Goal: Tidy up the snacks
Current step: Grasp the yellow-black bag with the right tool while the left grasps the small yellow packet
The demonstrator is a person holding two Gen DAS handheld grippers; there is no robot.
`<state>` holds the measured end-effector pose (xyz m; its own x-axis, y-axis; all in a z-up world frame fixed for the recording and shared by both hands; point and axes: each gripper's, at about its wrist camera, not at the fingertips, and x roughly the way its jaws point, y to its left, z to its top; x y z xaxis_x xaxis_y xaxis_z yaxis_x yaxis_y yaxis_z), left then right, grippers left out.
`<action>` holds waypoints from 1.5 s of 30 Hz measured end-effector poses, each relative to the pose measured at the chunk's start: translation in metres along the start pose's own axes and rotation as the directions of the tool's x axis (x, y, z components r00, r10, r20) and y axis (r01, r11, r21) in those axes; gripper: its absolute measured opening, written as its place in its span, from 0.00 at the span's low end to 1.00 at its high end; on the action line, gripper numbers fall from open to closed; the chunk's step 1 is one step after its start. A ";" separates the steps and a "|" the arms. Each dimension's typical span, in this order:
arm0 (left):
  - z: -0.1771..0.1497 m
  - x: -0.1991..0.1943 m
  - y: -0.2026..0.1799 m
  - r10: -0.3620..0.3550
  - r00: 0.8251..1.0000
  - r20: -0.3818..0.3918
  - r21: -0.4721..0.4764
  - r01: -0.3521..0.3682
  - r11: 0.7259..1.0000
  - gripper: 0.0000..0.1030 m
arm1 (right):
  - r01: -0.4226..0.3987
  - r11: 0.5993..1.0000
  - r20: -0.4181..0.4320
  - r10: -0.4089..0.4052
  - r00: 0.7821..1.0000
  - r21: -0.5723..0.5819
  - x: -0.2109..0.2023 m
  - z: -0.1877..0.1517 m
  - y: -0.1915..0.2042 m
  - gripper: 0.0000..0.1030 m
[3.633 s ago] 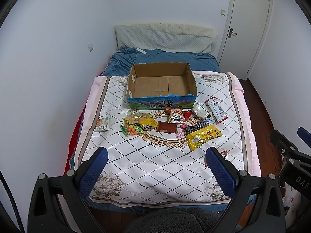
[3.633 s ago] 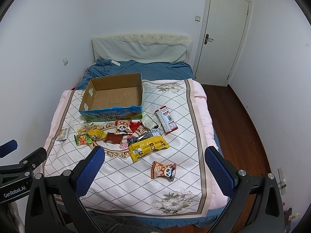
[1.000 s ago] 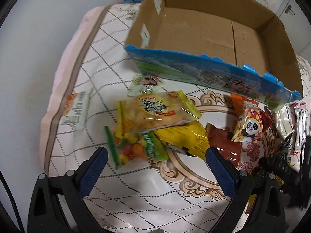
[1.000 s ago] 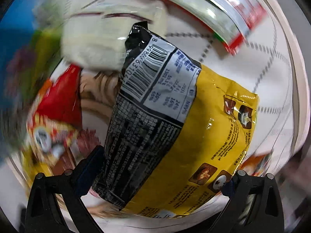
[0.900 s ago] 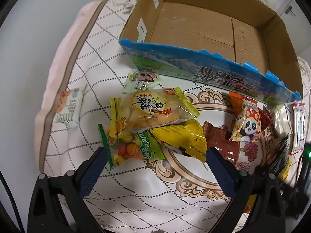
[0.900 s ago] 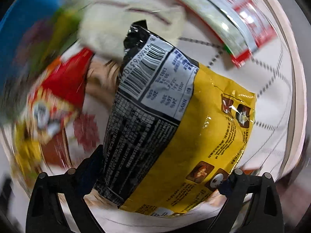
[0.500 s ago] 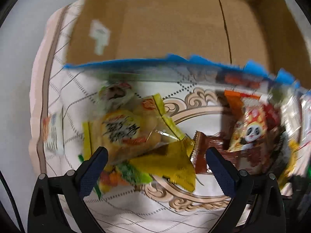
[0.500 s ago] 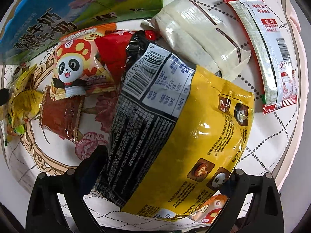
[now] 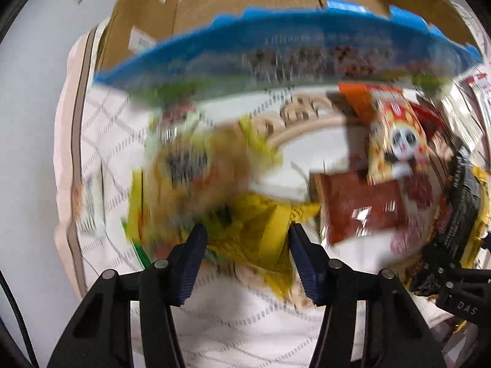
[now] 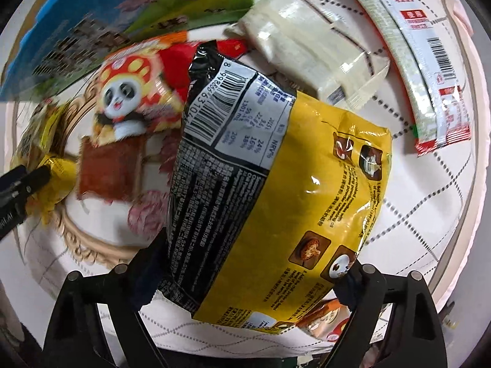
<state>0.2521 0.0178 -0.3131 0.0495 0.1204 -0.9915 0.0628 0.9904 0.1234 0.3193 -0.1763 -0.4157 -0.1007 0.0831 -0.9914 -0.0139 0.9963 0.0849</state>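
My left gripper [image 9: 248, 245] points down at the bed, its jaws closing. Its blue pads pinch a crumpled yellow snack packet [image 9: 248, 233]; the view is blurred. A yellow bag of puffs [image 9: 190, 178] lies just beyond it. My right gripper [image 10: 256, 254] carries a big yellow and black noodle bag [image 10: 276, 168], which fills the space between its jaws as they close further. The open cardboard box [image 9: 276, 46] with a blue front stands behind the snacks. In the right wrist view the left gripper's tip [image 10: 24, 181] sits on the yellow packet [image 10: 58, 168].
A panda packet [image 10: 129, 92], a brown packet [image 10: 107, 168], a pale white packet [image 10: 310, 46] and a long red and white packet [image 10: 414, 61] lie on the quilted bed cover [image 10: 429, 199]. Another small packet [image 9: 86, 196] lies by the cover's left border.
The left gripper has dropped onto the snack pile and its wide jaws have narrowed around the yellow packet. The right gripper has rolled and shifted with the noodle bag still in it.
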 end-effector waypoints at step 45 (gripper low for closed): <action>0.040 0.039 -0.013 -0.033 0.994 -0.106 0.150 0.049 0.987 0.46 | -0.110 0.981 -0.041 0.118 0.992 0.159 0.023 0.001 -0.039 0.92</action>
<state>0.2930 0.0072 -0.3513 -0.0588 0.0939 -0.9938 0.2143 0.9735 0.0793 0.3190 -0.2136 -0.4424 -0.1425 0.1992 -0.9696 0.1552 0.9719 0.1768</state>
